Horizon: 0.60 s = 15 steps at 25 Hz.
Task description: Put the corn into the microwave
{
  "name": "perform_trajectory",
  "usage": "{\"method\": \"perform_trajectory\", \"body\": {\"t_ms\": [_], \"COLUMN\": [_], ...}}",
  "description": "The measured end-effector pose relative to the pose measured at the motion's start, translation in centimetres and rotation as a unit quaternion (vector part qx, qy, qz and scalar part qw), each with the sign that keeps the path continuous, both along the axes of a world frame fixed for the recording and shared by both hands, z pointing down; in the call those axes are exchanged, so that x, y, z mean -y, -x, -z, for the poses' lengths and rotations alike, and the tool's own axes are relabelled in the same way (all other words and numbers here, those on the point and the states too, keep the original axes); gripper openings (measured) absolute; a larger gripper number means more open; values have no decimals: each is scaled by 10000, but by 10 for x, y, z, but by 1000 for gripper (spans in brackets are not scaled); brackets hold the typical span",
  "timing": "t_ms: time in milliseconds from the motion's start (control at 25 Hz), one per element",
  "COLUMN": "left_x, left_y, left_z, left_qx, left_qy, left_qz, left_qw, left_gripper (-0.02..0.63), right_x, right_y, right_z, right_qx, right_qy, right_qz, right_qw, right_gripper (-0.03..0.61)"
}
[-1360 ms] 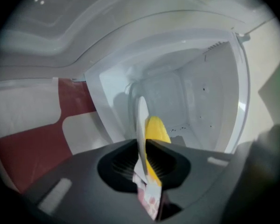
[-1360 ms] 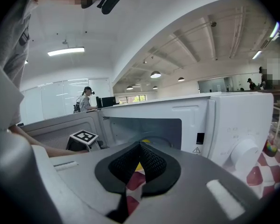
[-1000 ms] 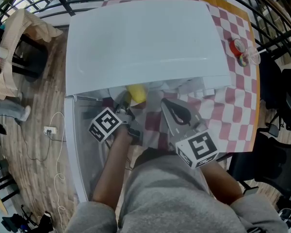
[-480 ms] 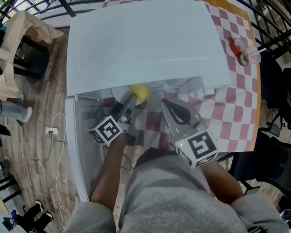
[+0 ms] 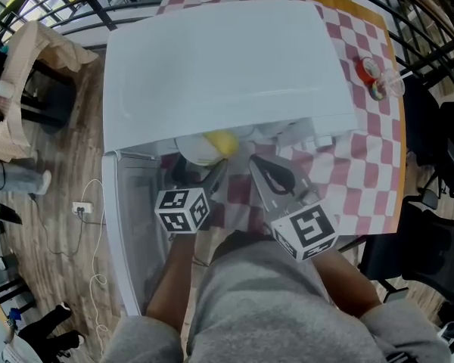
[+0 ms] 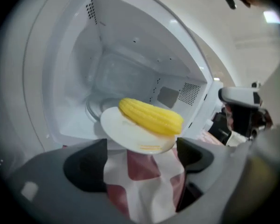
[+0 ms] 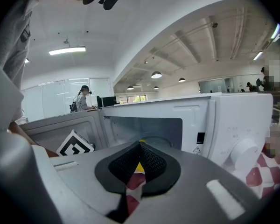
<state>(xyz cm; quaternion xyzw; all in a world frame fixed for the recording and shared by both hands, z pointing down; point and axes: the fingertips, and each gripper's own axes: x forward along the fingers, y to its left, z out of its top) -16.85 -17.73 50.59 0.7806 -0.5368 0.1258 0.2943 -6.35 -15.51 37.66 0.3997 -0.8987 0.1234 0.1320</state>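
A yellow corn cob (image 6: pixel 151 116) lies on a small white plate (image 6: pixel 130 136) that sits tilted at the mouth of the open white microwave (image 6: pixel 112 73). From the head view, the corn (image 5: pixel 221 142) and plate (image 5: pixel 195 152) show just under the microwave's (image 5: pixel 219 59) front edge. My left gripper (image 6: pixel 141 158) is just in front of the plate; its jaws are opening wide, one on each side of the plate's near rim, pads clear of it. My right gripper (image 5: pixel 266 169) hovers to the right, shut and empty (image 7: pixel 140 146).
The microwave door (image 5: pixel 129 225) hangs open on the left, beside my left arm. A red-and-white checked cloth (image 5: pixel 363 165) covers the table. A red roll and a clear cup (image 5: pixel 374 78) stand at the far right. Black railings and chairs ring the table.
My left gripper has rolled, its marker cube turning to face up, and its jaws have spread and let go of the plate. The right gripper has not moved.
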Motion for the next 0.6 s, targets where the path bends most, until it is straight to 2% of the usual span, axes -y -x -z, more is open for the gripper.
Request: {"method": "perform_trajectory", "body": {"t_ms": [160,280,600], "left_x": [-2,0,19], "left_y": [2,3,4], "left_z": [0,3,0], "left_qx": [767,1106,1216], "left_qy": [-236,-408,-416], "left_qz": [113,183,291], "left_qw": [9967,9929,9913], "left_gripper": [477,481,471], "right_x": [-1,-1,-1], "right_y": [-2,-4,-7], "right_z": [1,3,4], "right_qx": [-8,-23,-55], "right_qy": [-24,-41,-57], "right_qz": [-46,-71,-127], "right_qw": [10000,10000,9999], "right_gripper": [-2,-2,-2]}}
